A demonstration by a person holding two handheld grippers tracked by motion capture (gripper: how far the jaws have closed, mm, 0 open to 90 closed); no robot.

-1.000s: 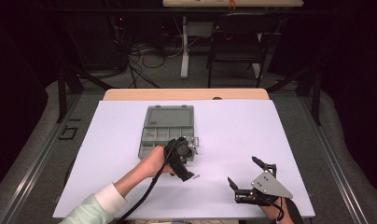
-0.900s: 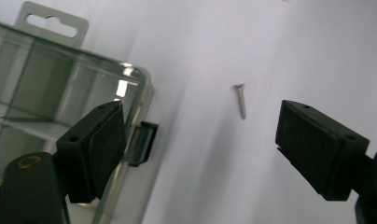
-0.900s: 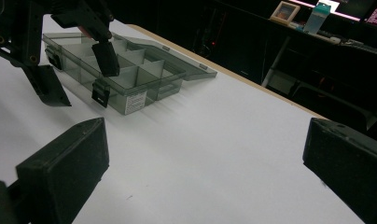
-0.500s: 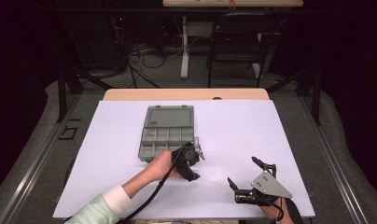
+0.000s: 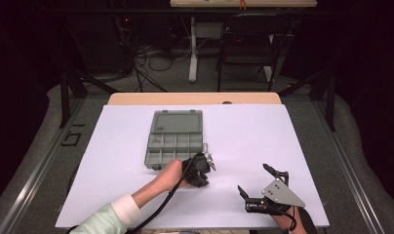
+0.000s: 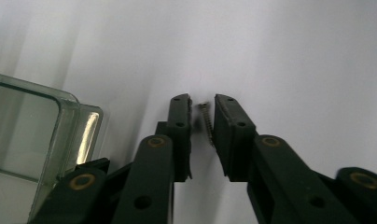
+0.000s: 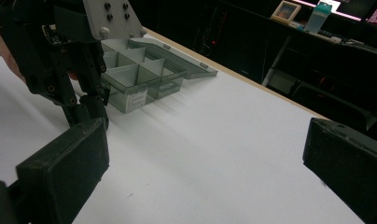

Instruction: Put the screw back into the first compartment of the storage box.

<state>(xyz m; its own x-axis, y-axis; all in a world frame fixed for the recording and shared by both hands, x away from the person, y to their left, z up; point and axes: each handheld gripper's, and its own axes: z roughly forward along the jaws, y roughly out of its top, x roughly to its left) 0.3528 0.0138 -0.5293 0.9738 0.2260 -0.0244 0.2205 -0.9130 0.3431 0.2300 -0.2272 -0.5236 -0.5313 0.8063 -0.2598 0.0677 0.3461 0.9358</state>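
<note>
**Beside the box, the left gripper closes in on a screw**

Just off the near right corner of the compartment box (image 5: 175, 139), the left gripper (image 5: 201, 170) is down at the white table cover (image 5: 263, 131) with its tips on the sheet. A second ago it hung a little higher over that same corner with its jaws spread wide; now it has dropped, and the jaws have just been closing. In the left gripper view a small screw (image 6: 206, 122) lies on the sheet between the two pads, the right-hand pad up against it, a sliver of daylight on the other side. So this looks like the pinch itself, nearly home though perhaps not fully clamped.

Off to the right of the box, nearer the table's front edge, the right gripper (image 5: 256, 185) sits parked, just where it was a second ago, jaws wide apart and nothing between them.

The box has its lid folded back and its compartments open, close at hand. If the grip holds, the screw has a short lift into one of those compartments, I'd say.
</note>
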